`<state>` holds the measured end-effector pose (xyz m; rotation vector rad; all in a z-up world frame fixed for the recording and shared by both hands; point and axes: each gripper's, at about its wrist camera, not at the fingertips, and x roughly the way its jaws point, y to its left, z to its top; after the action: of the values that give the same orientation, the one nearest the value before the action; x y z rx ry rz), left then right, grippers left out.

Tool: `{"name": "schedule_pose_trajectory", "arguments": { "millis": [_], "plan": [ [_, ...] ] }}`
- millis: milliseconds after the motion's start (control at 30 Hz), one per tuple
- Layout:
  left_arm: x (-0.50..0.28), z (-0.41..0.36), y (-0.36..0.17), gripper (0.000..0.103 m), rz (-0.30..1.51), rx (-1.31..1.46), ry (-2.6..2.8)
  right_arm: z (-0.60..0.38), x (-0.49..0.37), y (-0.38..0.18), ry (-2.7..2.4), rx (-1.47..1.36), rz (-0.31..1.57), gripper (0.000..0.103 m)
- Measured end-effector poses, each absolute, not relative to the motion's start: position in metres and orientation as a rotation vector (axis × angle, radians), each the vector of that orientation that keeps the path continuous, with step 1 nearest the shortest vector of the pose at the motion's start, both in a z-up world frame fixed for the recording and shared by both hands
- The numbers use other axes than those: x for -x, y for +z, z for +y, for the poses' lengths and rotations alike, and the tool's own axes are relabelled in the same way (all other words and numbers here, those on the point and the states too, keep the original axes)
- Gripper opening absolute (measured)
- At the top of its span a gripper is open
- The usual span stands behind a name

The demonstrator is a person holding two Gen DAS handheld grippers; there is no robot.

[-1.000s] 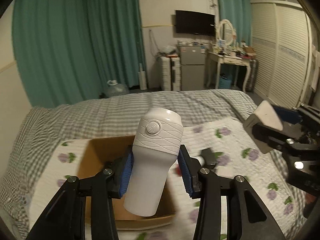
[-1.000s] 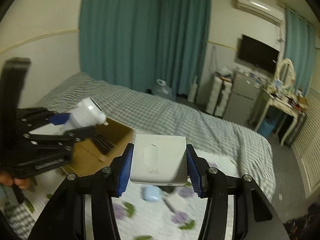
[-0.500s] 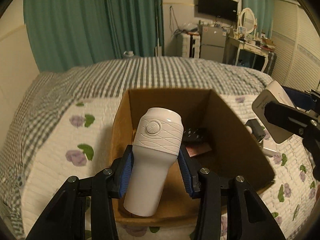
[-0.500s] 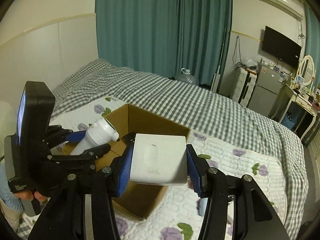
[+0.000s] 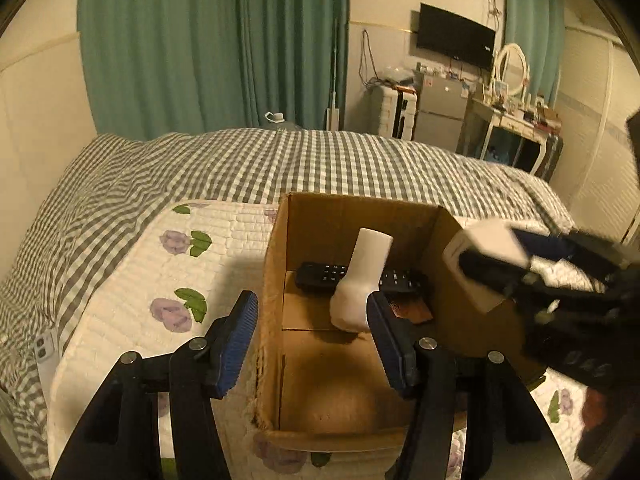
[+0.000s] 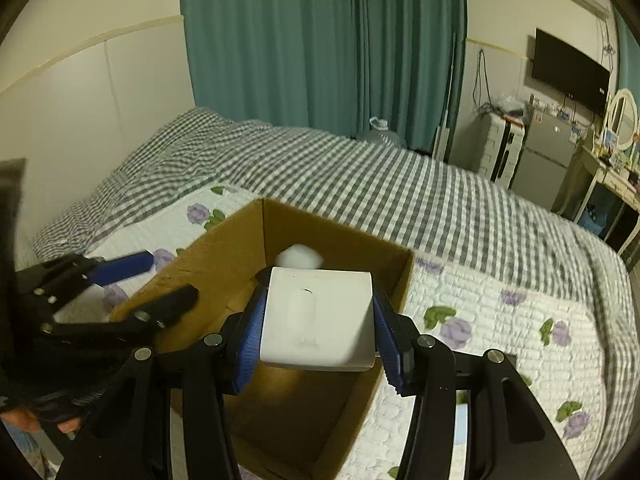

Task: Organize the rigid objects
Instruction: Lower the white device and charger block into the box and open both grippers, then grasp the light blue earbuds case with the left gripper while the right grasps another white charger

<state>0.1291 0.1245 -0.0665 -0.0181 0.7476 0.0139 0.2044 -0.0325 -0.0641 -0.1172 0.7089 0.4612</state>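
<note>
An open cardboard box sits on the bed's flowered quilt. Inside it a white handheld device stands tilted against a black remote control. My left gripper is open and empty above the box's near edge; it also shows in the right wrist view. My right gripper is shut on a white square box and holds it over the cardboard box's right wall, seen blurred in the left wrist view.
A grey checked blanket covers the far half of the bed. A white plug strip lies at the quilt's left edge. Green curtains, a fridge and a dressing table stand behind.
My left gripper has opened and let go of the white handheld device, which now lies in the cardboard box. My right gripper has moved over the box with the white square box.
</note>
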Motion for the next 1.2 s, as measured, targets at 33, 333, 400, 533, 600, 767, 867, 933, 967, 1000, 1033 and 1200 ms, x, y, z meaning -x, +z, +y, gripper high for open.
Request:
{"name": "schedule_pose_trajectory", "arguments": {
  "millis": [33, 333, 400, 533, 600, 767, 867, 933, 967, 1000, 1033, 1200],
  "plan": [
    [-0.129, 0.125, -0.066, 0.06, 0.746, 0.018, 0.013, -0.03, -0.205, -0.07, 0.467, 0.117, 0.725, 0.05],
    [-0.115, 0.113, -0.056, 0.064, 0.703, -0.021, 0.008, -0.049, -0.199, -0.067, 0.41, 0.074, 0.706, 0.076],
    [-0.112, 0.107, -0.051, 0.065, 0.693, -0.038, 0.015, -0.065, -0.193, -0.053, 0.39, 0.063, 0.675, 0.076],
    [-0.101, 0.085, -0.038, 0.067, 0.684, -0.035, -0.009, -0.108, -0.179, -0.028, 0.32, 0.062, 0.638, 0.088],
    [-0.096, 0.067, -0.031, 0.067, 0.685, -0.023, -0.031, -0.133, -0.17, -0.017, 0.282, 0.066, 0.626, 0.09],
    [-0.088, 0.019, -0.018, 0.067, 0.679, -0.014, -0.076, -0.2, -0.142, -0.003, 0.184, 0.088, 0.613, 0.094],
    [-0.085, -0.018, -0.021, 0.067, 0.691, -0.015, -0.114, -0.235, -0.13, -0.007, 0.125, 0.092, 0.614, 0.094],
    [-0.088, -0.039, -0.031, 0.067, 0.715, -0.009, -0.115, -0.254, -0.127, -0.012, 0.089, 0.081, 0.62, 0.094],
    [-0.09, -0.048, -0.038, 0.067, 0.732, -0.002, -0.122, -0.264, -0.126, -0.017, 0.087, 0.064, 0.625, 0.094],
    [-0.091, -0.056, -0.044, 0.067, 0.747, 0.002, -0.134, -0.272, -0.125, -0.021, 0.094, 0.049, 0.625, 0.094],
    [-0.093, -0.064, -0.051, 0.067, 0.763, 0.002, -0.145, -0.281, -0.124, -0.027, 0.103, 0.03, 0.625, 0.094],
    [-0.105, -0.105, -0.095, 0.067, 0.836, -0.043, -0.184, -0.304, -0.135, -0.053, 0.105, -0.013, 0.657, 0.094]
  ]
}}
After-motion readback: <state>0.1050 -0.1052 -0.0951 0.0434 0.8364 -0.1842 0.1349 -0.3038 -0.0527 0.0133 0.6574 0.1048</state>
